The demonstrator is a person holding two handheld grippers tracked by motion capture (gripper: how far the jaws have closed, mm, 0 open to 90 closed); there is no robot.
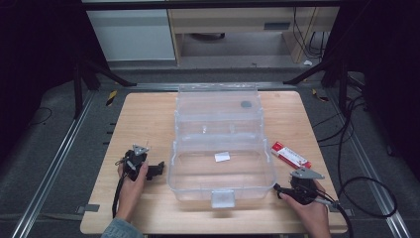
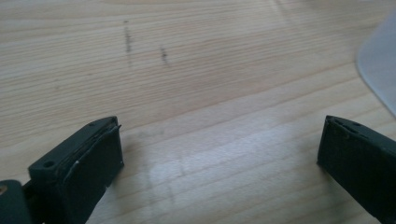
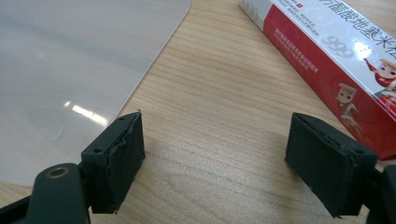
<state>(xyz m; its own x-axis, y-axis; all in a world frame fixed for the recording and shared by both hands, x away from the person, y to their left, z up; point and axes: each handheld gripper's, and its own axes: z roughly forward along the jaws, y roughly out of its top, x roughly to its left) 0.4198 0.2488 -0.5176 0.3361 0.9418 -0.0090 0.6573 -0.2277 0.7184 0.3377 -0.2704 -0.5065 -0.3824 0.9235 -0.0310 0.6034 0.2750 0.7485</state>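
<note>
Wooden table [image 1: 143,119], grey floor [image 1: 54,148], pale cabinet [image 1: 131,34] beyond.

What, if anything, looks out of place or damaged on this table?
Nothing stands out. The clear box sits open and square on the table, the red-and-white carton lies flat beside it, undamaged.

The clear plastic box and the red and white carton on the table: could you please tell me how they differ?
The clear plastic box is see-through, while the red and white carton is opaque and printed. The box is far larger; the carton is slim and small. The box stands open with its lid tipped back, whereas the carton lies flat and looks closed. Both rest on the wooden table, the carton just right of the box.
</note>
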